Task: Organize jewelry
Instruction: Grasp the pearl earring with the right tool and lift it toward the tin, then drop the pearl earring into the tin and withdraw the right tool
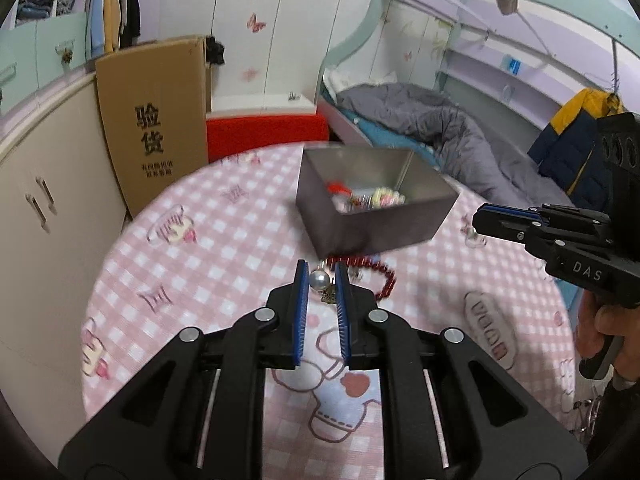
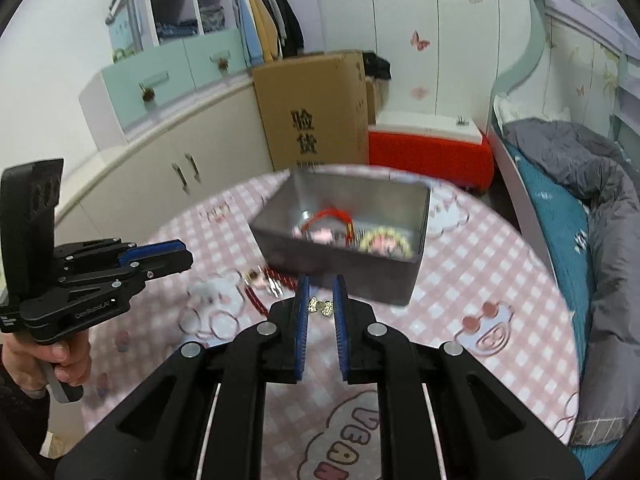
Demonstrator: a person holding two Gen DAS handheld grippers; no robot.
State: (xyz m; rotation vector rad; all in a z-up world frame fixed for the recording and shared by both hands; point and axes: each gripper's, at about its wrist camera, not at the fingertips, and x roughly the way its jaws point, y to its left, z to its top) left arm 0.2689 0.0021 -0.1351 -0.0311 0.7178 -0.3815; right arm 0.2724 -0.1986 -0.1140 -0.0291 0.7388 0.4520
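Nearest the left wrist camera, the left gripper (image 1: 322,276) pinches a silver pearl piece (image 1: 319,281) between its blue pads, a small gold part hanging under it. In the right wrist view the right gripper (image 2: 321,294) is likewise clamped on a small gold bow-shaped piece (image 2: 321,306). Both pieces appear to be held just short of the metal box (image 1: 372,216), on its near side, so the step in hand is judged to be carrying picked-up jewelry to the box.

The next move calls for bringing each piece forward over the near wall of the box, then spreading the jaws so it drops among the bracelets (image 2: 384,242) already inside. The wall stands tall, so each gripper should cross above the rim rather than nudge it.

A red bead string (image 1: 374,274) lies on the checked tablecloth (image 1: 200,264) against the box's near side, still to be collected. Beyond the box the table edge falls away towards a cardboard carton (image 1: 154,120) and a bed (image 1: 440,128); there is open room above the box.
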